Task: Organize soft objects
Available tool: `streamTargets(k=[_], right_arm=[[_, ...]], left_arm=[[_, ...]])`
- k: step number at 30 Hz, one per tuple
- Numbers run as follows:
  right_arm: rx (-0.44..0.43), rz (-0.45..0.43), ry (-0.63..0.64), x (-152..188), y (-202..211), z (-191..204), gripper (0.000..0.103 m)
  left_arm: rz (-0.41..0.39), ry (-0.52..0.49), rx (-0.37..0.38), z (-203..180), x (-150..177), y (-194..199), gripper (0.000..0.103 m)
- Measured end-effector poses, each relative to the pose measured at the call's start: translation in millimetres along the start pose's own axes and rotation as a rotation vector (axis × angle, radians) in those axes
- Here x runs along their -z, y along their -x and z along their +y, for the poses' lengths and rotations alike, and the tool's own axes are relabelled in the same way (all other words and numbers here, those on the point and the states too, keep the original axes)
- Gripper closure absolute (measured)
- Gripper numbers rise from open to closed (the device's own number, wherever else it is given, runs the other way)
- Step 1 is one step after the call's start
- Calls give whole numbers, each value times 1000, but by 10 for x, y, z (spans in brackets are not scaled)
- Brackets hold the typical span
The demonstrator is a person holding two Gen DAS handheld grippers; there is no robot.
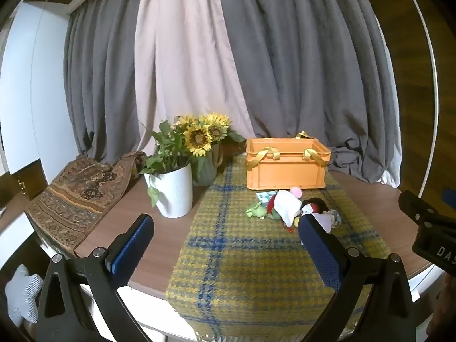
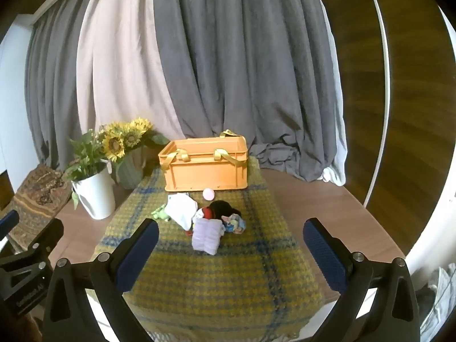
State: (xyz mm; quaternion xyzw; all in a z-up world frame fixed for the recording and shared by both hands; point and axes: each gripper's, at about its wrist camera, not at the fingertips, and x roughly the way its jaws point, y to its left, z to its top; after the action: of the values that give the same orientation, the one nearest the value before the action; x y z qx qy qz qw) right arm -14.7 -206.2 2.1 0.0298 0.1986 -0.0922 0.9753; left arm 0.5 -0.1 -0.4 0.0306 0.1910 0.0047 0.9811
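Soft toy pile (image 2: 205,219) beyond spread jaws, before orange crate (image 2: 206,168)

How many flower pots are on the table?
2: a white pot with leafy greens at the plaid cloth's left edge, and a green pot with sunflowers just behind it. None seem hidden.
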Motion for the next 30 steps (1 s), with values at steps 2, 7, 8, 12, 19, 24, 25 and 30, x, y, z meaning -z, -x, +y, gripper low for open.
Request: streamTargets(k=[2,7,8,12,19,24,25,30], right_arm=[[-1,-1,2,2,6,0,0],[-1,8,4,9,-5,14,0],[-1,6,5,-3,-4,16,0],[0,5,5,-7,15,12,0],[0,-1,5,14,18,25,0],[-1,-2,4,11,19,29,0],[-2,-1,4,10,17,31,0],[-3,-7,4,-15,43,24,0]], left_arm=[[6,-1,1,0,4,-2,0],[7,1,-14,2,21,18,0],[6,3,-17,1,20,27,0],[-7,3,11,11,-49,23,0],[-30,5,6,51,-67,53,0],[-34,2,5,34,-95,87,0],[-35,2,5,33,-100,89,0],[-51,-3,10,9,-118,123,0]])
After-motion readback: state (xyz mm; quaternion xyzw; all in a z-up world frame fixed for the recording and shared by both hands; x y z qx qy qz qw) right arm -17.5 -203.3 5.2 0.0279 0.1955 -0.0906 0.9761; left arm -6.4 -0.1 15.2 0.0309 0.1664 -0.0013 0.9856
